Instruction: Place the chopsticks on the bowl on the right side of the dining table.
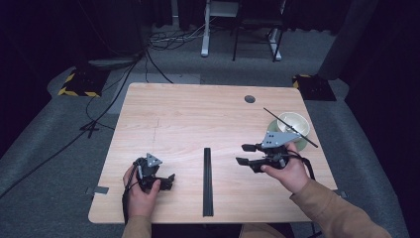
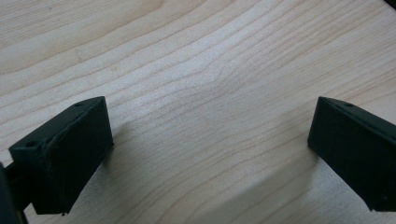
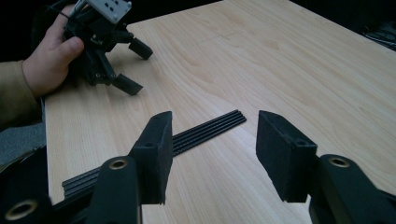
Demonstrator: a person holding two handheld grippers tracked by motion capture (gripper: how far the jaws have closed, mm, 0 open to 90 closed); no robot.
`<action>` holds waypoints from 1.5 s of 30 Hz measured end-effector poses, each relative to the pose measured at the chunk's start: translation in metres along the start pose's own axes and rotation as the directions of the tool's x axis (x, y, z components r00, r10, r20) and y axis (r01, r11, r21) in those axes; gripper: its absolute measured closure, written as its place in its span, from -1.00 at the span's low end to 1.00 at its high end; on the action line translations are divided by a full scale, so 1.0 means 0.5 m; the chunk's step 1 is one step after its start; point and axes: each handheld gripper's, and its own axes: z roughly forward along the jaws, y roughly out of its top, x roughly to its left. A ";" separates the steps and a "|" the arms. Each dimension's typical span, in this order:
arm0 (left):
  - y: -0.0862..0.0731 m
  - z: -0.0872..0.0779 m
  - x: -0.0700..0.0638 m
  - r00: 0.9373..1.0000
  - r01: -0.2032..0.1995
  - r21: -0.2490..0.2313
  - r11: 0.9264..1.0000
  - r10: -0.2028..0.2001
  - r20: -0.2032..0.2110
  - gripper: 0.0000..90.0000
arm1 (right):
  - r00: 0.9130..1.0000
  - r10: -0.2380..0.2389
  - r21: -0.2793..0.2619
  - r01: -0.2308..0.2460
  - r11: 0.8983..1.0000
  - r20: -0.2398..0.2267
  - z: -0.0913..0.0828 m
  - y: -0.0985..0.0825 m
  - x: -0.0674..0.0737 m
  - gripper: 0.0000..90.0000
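Open right gripper (image 3: 211, 154) jaws face black strip (image 3: 187, 136).

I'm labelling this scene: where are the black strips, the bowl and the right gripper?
black strips (image 1: 207, 181), high view, middle of the bundle's length.
bowl (image 1: 293, 122), high view, pale inner wall.
right gripper (image 1: 244, 154), high view, between its open jaws.

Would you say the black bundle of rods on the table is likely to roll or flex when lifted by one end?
The bundle of rods lies flat as several side-by-side strands, so it probably won't roll. Being long and thin, it may sag or splay apart if lifted by one end. It looks light.
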 end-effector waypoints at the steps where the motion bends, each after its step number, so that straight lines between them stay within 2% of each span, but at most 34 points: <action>1: 0.000 0.000 0.000 1.000 0.000 0.000 1.000 0.000 0.000 -0.99 | 1.000 -0.008 0.006 0.008 1.000 -0.001 0.007 -0.003 0.008 0.04; 4: 0.000 0.000 0.000 1.000 0.000 0.000 1.000 0.000 0.000 -1.00 | 0.999 -0.011 0.002 0.012 1.000 -0.030 0.027 -0.013 0.027 0.02; 15: 0.000 0.000 0.000 1.000 0.000 0.000 1.000 0.000 0.000 -1.00 | 0.998 0.028 0.001 -0.028 1.000 -0.057 0.074 -0.035 0.046 -0.04; 19: 0.000 0.000 0.000 1.000 0.000 0.000 1.000 0.000 0.000 -1.00 | 0.999 0.029 0.033 -0.028 0.999 -0.036 0.106 -0.054 0.052 -0.06; 23: 0.000 0.000 0.000 1.000 0.000 0.000 1.000 0.000 0.000 -1.00 | 0.998 0.044 0.053 -0.042 0.998 -0.041 0.130 -0.069 0.053 -0.07; 24: 0.000 0.000 0.000 1.000 0.000 0.000 1.000 0.000 0.000 -1.00 | 0.997 0.059 0.050 -0.057 0.997 -0.045 0.145 -0.076 0.054 -0.10; 25: 0.000 0.000 0.000 1.000 0.000 0.000 1.000 0.000 0.000 -1.00 | 0.997 0.059 0.050 -0.057 0.997 -0.045 0.145 -0.076 0.054 -0.10; 26: 0.000 0.000 0.000 1.000 0.000 0.000 1.000 0.000 0.000 -1.00 | 0.996 0.081 0.046 -0.079 0.996 -0.041 0.160 -0.084 0.056 -0.13; 34: 0.000 0.000 0.000 1.000 0.000 0.000 1.000 0.000 0.000 -1.00 | 0.995 0.100 0.072 -0.099 0.992 -0.012 0.189 -0.105 0.056 -0.15; 38: 0.000 0.000 0.000 1.000 0.000 0.000 1.000 0.000 0.000 -1.00 | 0.995 0.096 0.067 -0.095 0.993 -0.011 0.198 -0.112 0.058 -0.17; 39: 0.000 0.000 0.000 1.000 0.000 0.000 1.000 0.000 0.000 -1.00 | 0.993 0.114 0.065 -0.113 0.992 -0.009 0.202 -0.114 0.062 -0.17; 42: 0.000 0.000 0.000 1.000 0.000 0.000 1.000 0.000 0.000 -1.00 | 0.994 0.105 0.064 -0.105 0.992 0.000 0.214 -0.123 0.068 -0.17; 43: 0.000 0.000 0.000 1.000 0.000 0.000 1.000 0.000 0.000 -1.00 | 0.993 0.120 0.065 -0.120 0.991 0.001 0.215 -0.124 0.070 -0.17; 45: 0.000 0.000 0.000 1.000 0.000 0.000 1.000 0.000 0.000 -1.00 | 0.994 0.111 0.065 -0.111 0.992 0.003 0.218 -0.126 0.070 -0.17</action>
